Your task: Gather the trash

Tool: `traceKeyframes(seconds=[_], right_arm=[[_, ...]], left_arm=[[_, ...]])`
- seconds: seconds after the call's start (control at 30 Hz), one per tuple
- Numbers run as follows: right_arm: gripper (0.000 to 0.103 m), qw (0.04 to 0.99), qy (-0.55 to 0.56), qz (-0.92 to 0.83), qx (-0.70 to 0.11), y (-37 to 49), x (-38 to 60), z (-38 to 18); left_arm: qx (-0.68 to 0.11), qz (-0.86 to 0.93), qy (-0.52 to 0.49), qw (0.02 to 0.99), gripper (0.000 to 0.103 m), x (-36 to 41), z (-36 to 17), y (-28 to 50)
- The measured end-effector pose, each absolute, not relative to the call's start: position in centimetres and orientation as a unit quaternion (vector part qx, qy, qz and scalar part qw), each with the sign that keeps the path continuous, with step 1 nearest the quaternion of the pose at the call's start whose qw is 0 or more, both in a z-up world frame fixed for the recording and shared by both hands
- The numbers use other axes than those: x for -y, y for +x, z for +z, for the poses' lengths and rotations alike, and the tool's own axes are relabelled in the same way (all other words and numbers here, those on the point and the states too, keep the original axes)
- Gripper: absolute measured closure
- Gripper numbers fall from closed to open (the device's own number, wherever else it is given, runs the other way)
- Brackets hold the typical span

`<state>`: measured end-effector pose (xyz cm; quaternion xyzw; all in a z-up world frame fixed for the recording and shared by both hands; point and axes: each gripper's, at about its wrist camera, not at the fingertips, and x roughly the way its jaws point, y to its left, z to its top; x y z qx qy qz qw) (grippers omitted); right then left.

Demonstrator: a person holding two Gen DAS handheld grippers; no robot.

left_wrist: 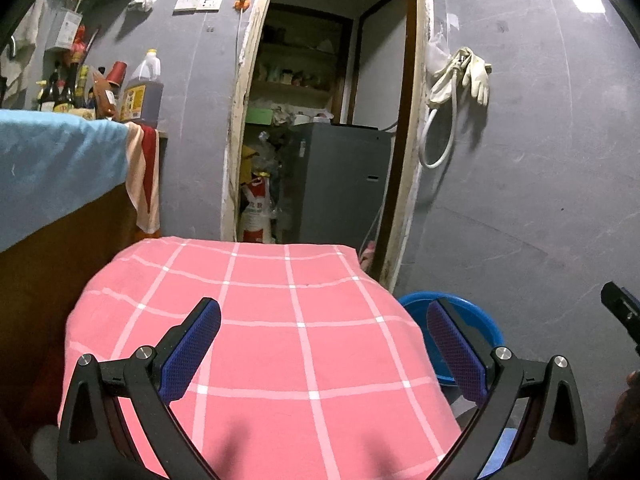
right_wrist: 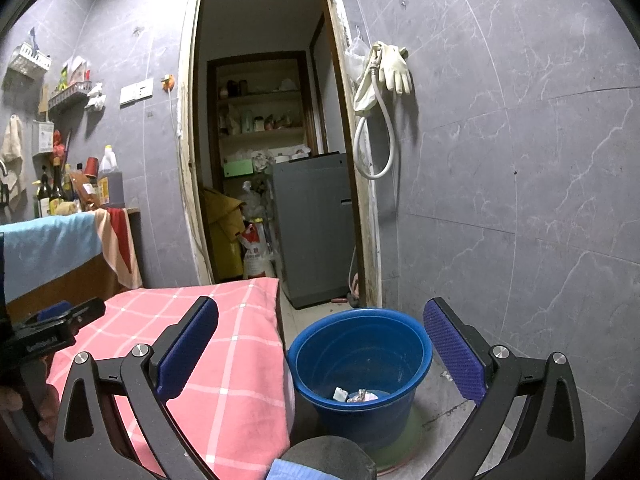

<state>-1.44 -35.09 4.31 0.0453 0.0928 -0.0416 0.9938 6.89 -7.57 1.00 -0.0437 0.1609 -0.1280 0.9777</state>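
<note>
A blue bucket (right_wrist: 360,364) stands on the floor to the right of a table under a pink checked cloth (right_wrist: 224,360). Small scraps of trash (right_wrist: 356,395) lie at the bucket's bottom. My right gripper (right_wrist: 320,340) hovers open above the table's right edge and the bucket, nothing between its blue pads. My left gripper (left_wrist: 324,340) is open over the pink checked cloth (left_wrist: 280,320), holding nothing. The bucket's rim (left_wrist: 476,312) peeks out behind its right finger. No loose trash shows on the cloth.
An open doorway (right_wrist: 264,160) ahead leads to a storage room with a grey appliance (right_wrist: 316,228) and sacks. A counter under a blue cloth (left_wrist: 56,168) with bottles stands left. Gloves and a hose (right_wrist: 384,80) hang on the grey tiled wall.
</note>
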Motion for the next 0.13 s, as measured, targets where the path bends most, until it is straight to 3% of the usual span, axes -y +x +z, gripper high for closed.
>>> traceKeyframes(seconds=[0.13], right_arm=[[0.0,0.994,0.046,-0.042,-0.093,-1.45,35.03,4.33]], left_arm=[[-0.16,-0.129,-0.041,0.978,0.002,7.51,0.88,6.91]])
